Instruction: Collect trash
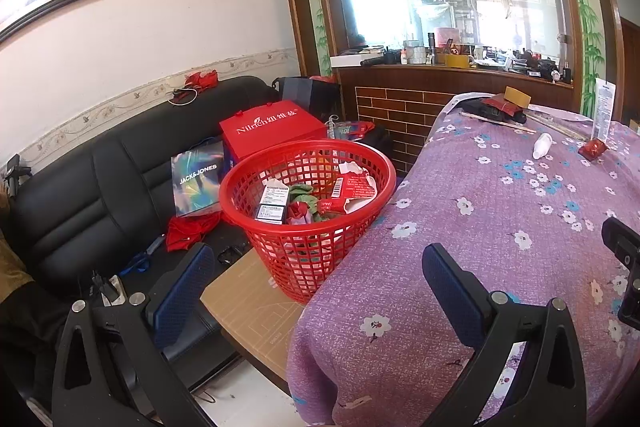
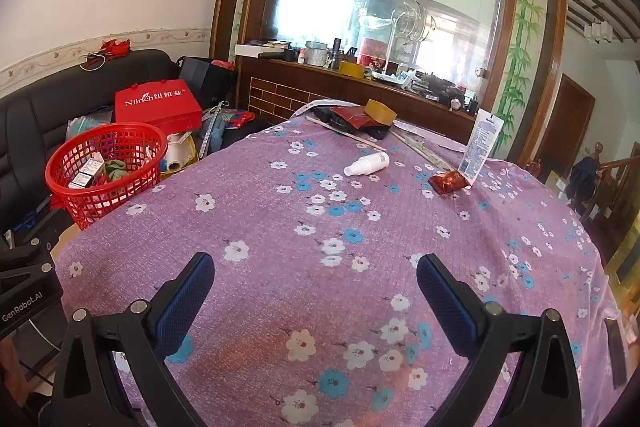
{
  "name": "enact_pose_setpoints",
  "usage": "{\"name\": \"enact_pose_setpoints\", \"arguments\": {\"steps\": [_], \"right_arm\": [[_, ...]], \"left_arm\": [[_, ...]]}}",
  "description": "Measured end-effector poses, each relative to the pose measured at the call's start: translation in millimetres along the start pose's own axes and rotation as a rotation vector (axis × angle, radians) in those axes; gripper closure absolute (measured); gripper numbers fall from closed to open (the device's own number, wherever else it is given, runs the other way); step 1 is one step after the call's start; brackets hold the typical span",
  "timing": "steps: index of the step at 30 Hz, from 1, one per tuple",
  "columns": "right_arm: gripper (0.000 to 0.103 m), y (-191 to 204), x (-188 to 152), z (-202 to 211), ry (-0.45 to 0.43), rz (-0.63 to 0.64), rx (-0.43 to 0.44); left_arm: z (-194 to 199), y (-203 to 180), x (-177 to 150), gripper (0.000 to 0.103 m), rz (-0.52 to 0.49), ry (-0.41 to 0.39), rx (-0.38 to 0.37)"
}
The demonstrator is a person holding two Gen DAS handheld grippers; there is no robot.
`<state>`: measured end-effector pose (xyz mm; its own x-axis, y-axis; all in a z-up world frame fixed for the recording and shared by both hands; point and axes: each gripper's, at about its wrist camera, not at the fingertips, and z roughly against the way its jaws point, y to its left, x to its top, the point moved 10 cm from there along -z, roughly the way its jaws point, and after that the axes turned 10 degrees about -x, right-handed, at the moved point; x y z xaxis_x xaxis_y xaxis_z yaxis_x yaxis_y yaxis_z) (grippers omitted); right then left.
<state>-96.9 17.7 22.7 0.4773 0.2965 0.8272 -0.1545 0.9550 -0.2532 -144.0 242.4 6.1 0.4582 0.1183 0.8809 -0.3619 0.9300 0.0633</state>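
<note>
While the basket (image 2: 106,171) beside the table (image 2: 280,227) is already holding boxes and wrappers, both grippers, left (image 1: 318,291) and right (image 2: 316,293), are hanging wide and empty; a bottle (image 2: 367,163), red packet (image 2: 449,182) and tube (image 2: 480,147) are lying on the table beyond the basket, seemingly left.

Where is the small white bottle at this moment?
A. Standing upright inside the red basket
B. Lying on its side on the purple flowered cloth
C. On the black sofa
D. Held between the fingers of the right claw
B: the small white bottle lies on its side on the purple flowered cloth, far from the red basket, and the right claw is open with nothing in it.
</note>
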Motion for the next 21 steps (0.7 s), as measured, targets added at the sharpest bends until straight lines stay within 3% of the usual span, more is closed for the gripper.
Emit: {"name": "enact_pose_setpoints", "arguments": {"steps": [21], "right_arm": [[0.0, 0.6, 0.8, -2.6, 0.01, 0.003, 0.002]], "left_arm": [[-2.0, 0.2, 0.2, 0.0, 0.004, 0.003, 0.003]]}}
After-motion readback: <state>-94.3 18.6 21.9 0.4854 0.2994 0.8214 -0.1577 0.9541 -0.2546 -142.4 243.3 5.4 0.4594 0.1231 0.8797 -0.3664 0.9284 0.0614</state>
